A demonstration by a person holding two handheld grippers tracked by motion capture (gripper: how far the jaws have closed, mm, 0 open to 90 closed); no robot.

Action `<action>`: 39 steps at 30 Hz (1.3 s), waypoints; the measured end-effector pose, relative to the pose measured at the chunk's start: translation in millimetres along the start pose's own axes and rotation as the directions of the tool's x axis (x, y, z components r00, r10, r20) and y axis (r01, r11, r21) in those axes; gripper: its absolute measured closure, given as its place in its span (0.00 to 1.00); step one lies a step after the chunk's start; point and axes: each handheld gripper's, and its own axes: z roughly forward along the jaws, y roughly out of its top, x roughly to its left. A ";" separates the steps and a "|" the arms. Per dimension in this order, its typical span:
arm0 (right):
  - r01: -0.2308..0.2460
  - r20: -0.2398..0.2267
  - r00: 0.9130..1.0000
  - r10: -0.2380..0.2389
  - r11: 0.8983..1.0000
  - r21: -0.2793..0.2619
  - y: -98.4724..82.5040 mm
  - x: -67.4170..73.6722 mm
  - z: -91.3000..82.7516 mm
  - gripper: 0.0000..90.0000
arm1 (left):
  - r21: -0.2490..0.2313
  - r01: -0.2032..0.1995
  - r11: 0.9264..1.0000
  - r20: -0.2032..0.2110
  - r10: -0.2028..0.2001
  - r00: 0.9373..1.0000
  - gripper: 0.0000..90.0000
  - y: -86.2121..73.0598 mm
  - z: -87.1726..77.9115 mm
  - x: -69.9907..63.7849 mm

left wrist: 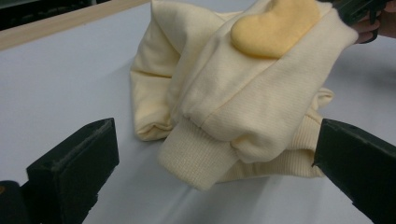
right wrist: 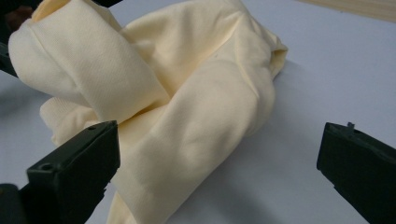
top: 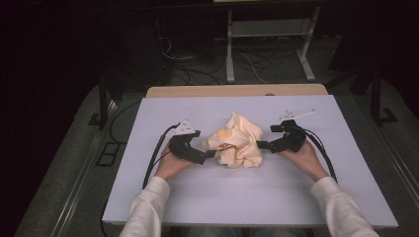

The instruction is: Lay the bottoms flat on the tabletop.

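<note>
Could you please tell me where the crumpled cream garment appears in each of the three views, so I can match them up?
High view: the garment lies mid-table, between the left tongs and the right tongs.
Left gripper view: it sits at centre and upper right, ahead of the open jaws.
Right gripper view: it lies from upper left to centre, ahead of the open jaws.
Shared landmark: the pale table top, under the garment in every view.

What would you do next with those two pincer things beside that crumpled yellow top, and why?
Probably ease the left hand-held gripper forward and shut it on the ribbed cuff. Its jaws stand wide open with the cuff just ahead between them. The cream garment lies bunched on the table, and the right hand-held gripper is open too, gripping nothing.
</note>
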 end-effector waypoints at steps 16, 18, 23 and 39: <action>0.038 -0.053 0.998 -0.035 0.998 0.052 -4.8 7.2 15.2 0.20 | 0.023 0.030 0.999 0.033 -0.030 0.999 0.24 -7.2 10.4 9.7; 0.034 -0.054 0.998 -0.031 0.998 0.056 -5.5 7.1 16.3 0.22 | 0.020 0.027 0.999 0.032 -0.028 0.999 0.28 -7.3 11.3 9.6; 0.057 -0.071 0.996 -0.052 0.995 0.081 -7.3 8.0 18.7 0.43 | 0.011 0.011 1.000 0.037 -0.012 0.999 0.44 -7.0 11.0 9.2; 0.024 -0.089 0.996 -0.017 0.997 0.080 -4.5 6.0 10.5 0.88 | 0.018 -0.043 0.999 -0.054 0.044 0.998 0.82 2.3 2.3 7.2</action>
